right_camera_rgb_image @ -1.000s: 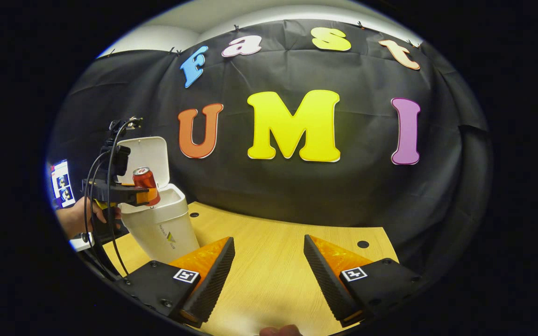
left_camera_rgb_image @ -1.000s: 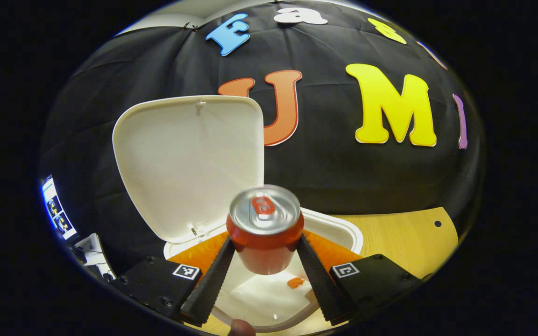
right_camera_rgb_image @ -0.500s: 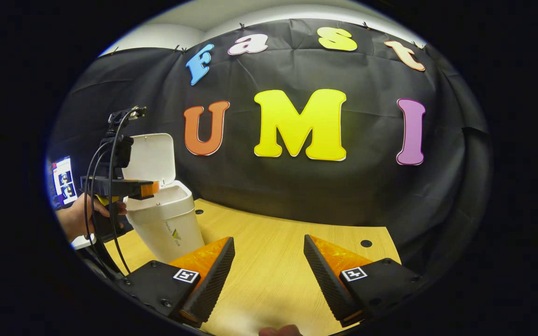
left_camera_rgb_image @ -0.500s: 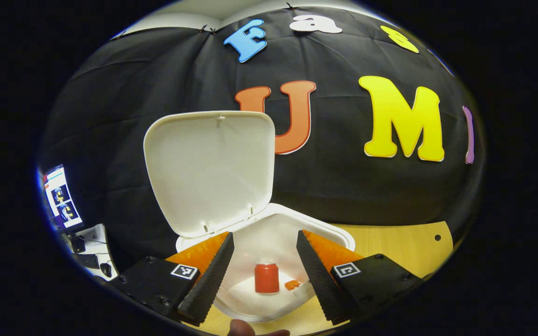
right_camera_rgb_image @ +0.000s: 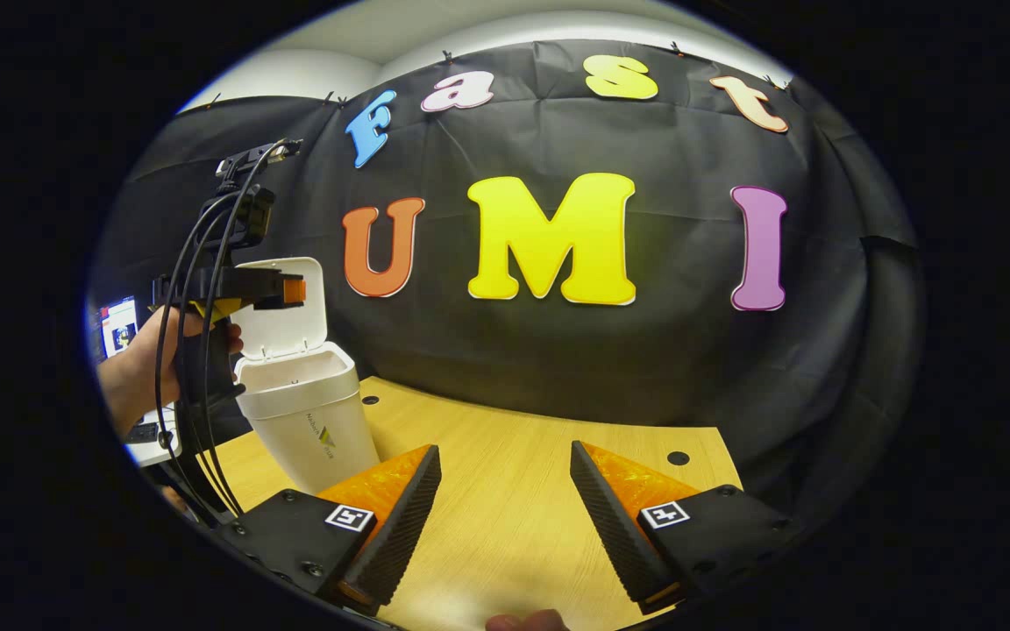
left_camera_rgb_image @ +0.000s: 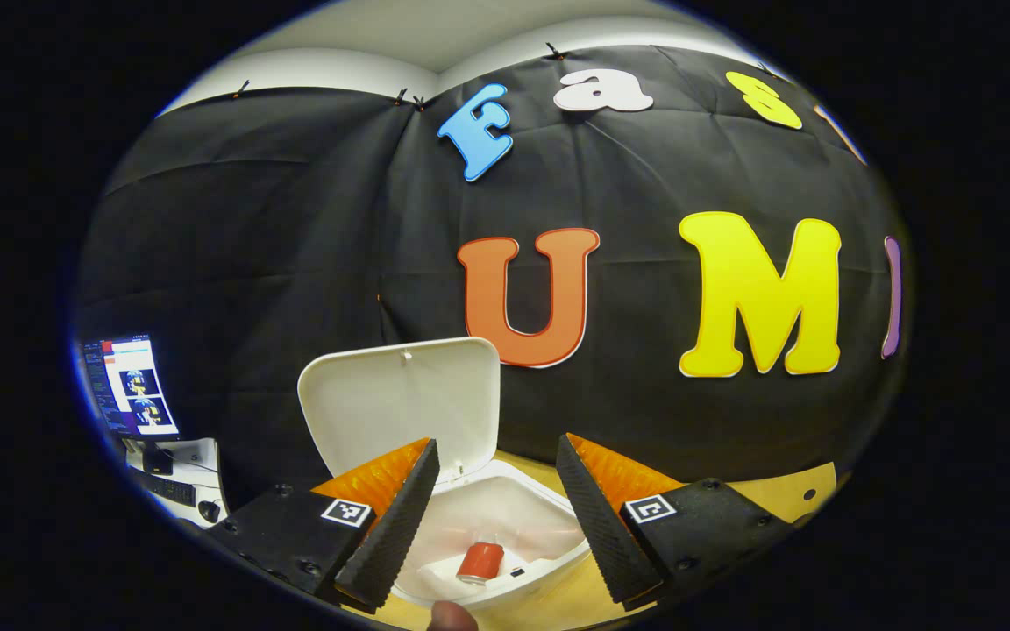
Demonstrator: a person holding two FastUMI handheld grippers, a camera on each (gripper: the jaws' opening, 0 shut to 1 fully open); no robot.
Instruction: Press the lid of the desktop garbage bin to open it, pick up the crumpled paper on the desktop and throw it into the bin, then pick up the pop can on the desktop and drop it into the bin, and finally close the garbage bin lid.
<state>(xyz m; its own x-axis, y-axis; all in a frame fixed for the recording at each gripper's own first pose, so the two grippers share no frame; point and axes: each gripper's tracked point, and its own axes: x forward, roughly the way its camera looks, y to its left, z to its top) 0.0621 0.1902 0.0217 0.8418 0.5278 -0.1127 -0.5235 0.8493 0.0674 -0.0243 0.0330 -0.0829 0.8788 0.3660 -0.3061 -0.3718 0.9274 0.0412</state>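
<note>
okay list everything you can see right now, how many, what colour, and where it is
garbage bin: one, white, on the table's left side
bin lid: one, white, standing open behind the bin's mouth
pop can: one, red, inside the bin
paper: white, under the can in the bin
table: one, light wood
monitor: one, lit, far left
left gripper: open, above the bin
right gripper: open, over the table
hand: one, holding the left gripper

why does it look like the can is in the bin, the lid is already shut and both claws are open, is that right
Not quite: the lid stands open, as the left gripper view shows. The can is in the bin, and the left claw and right claw are open.
</note>
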